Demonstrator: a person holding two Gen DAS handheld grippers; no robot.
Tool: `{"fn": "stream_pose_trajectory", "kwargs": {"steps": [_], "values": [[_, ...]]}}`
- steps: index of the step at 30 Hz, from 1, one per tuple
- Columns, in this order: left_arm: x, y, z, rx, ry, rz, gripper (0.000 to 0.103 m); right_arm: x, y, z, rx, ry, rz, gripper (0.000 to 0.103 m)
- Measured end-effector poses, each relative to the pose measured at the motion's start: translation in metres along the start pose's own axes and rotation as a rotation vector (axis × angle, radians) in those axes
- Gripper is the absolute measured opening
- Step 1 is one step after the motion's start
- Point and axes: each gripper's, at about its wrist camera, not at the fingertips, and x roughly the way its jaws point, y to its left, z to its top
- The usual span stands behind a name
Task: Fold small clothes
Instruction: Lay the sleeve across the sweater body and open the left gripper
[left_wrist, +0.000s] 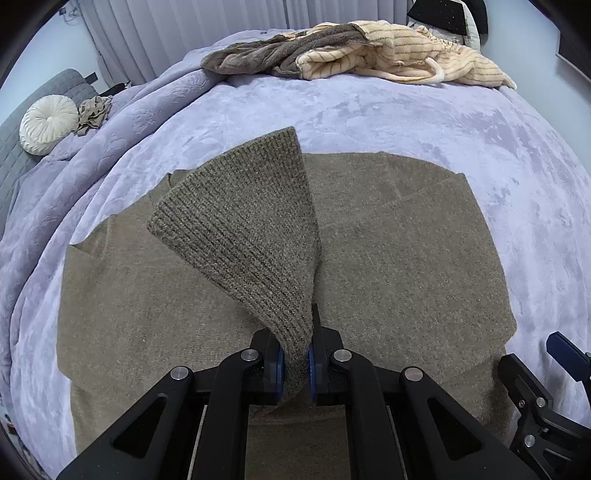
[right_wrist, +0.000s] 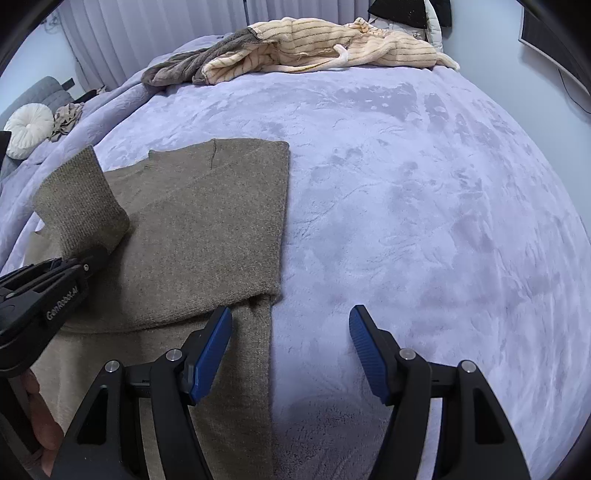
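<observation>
A taupe knit sweater (left_wrist: 388, 258) lies flat on the lilac blanket (left_wrist: 369, 118), its right side folded in. My left gripper (left_wrist: 295, 369) is shut on the sweater's ribbed cuff (left_wrist: 243, 221) and holds that sleeve end lifted above the sweater's body. In the right wrist view the sweater (right_wrist: 207, 229) lies at left and the raised cuff (right_wrist: 81, 199) stands above the left gripper (right_wrist: 48, 295). My right gripper (right_wrist: 291, 350) is open and empty, its left finger over the sweater's right edge, its right finger over bare blanket.
A pile of brown and cream striped fleece clothes (left_wrist: 354, 51) lies at the far end of the bed. A round white cushion (left_wrist: 48, 123) and a crumpled beige cloth (left_wrist: 94, 114) sit on a grey sofa at left. Curtains hang behind.
</observation>
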Motion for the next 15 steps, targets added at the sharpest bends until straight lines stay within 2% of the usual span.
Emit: {"fn": "stream_pose_trajectory", "kwargs": {"steps": [8,9,10,12,15], "values": [[0.008,-0.011,-0.008,0.025,0.014,-0.019,0.012,0.005,-0.020,-0.006,0.032,0.011,-0.001,0.069],[0.008,-0.011,-0.008,0.020,0.017,-0.027,0.024,0.005,-0.022,-0.006,0.038,0.012,0.000,0.069],[0.007,-0.011,-0.009,0.012,0.022,-0.039,0.047,0.006,-0.023,-0.007,0.041,0.013,0.001,0.069],[0.005,-0.010,-0.009,-0.003,0.014,-0.033,0.078,0.007,-0.025,-0.007,0.046,0.013,0.003,0.069],[0.000,-0.012,-0.010,0.011,-0.005,-0.053,0.079,0.006,-0.026,-0.007,0.046,0.012,0.005,0.069]]}}
